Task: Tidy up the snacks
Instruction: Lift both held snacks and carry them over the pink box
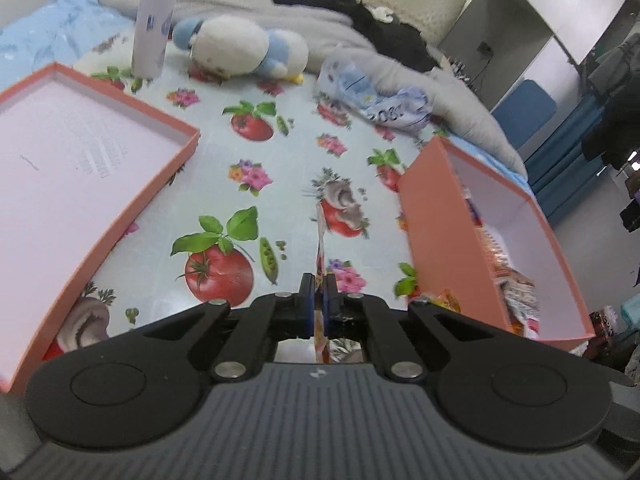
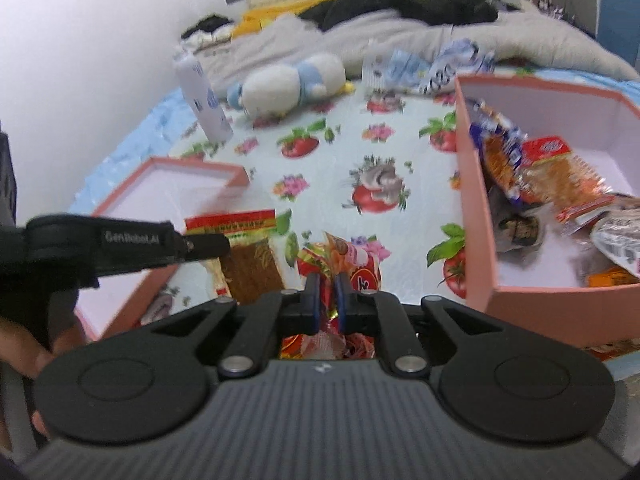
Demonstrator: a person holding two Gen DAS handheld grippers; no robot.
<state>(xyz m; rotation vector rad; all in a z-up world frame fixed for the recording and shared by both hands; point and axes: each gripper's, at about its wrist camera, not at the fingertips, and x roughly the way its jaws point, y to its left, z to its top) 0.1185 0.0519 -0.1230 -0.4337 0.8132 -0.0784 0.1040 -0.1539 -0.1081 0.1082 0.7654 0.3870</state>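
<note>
My left gripper (image 1: 319, 286) is shut on a flat snack packet (image 1: 320, 240), seen edge-on between the blue pads. In the right wrist view the left gripper (image 2: 218, 243) holds that packet (image 2: 248, 260), red and green topped with brown contents, above the cloth. My right gripper (image 2: 326, 280) is shut on a red and orange snack packet (image 2: 354, 258). The deep pink box (image 2: 476, 184) on the right holds several snack packets (image 2: 560, 176); it also shows in the left wrist view (image 1: 440, 232).
A shallow pink lid (image 1: 80, 168) lies at the left. A white bottle (image 1: 154, 20), a plush toy (image 1: 244, 46) and a crumpled blue-white bag (image 1: 372, 92) sit at the back on the fruit-print cloth (image 1: 256, 128). Bedding is piled behind.
</note>
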